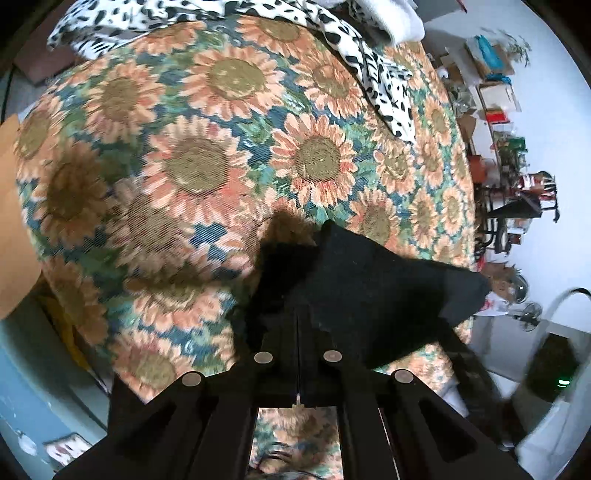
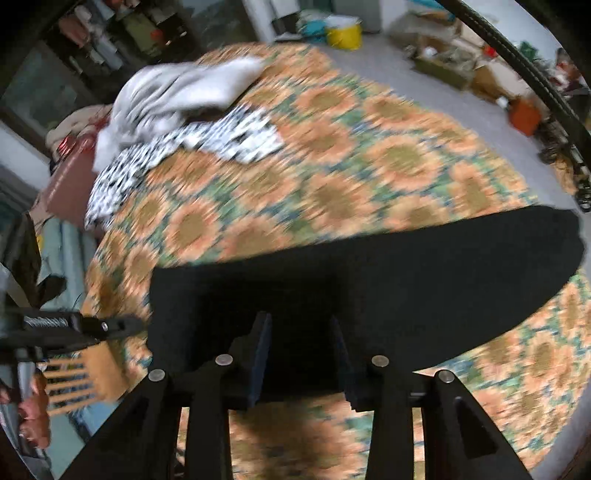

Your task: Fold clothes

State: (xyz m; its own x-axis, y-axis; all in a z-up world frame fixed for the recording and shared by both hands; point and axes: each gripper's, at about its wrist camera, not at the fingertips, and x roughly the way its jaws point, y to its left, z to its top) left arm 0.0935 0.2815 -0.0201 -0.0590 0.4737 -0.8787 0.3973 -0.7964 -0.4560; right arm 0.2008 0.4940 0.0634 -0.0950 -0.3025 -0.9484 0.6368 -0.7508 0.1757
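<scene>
A black garment [image 1: 369, 291] hangs from my left gripper [image 1: 300, 325], which is shut on its edge and holds it above the sunflower bedspread [image 1: 207, 155]. In the right wrist view the same black garment [image 2: 388, 280] spreads wide across the front. My right gripper [image 2: 301, 325] has its fingers [image 2: 262, 343] apart with the black cloth lying between and under them. The left gripper [image 2: 81, 326] shows at the left edge of that view, beside the garment's corner.
A black-and-white spotted garment [image 1: 373, 74] and a white one [image 2: 177, 92] lie at the far end of the bed. Cluttered shelves and boxes [image 1: 495, 110] stand along the wall. A yellow bucket [image 2: 345, 35] stands on the floor beyond the bed.
</scene>
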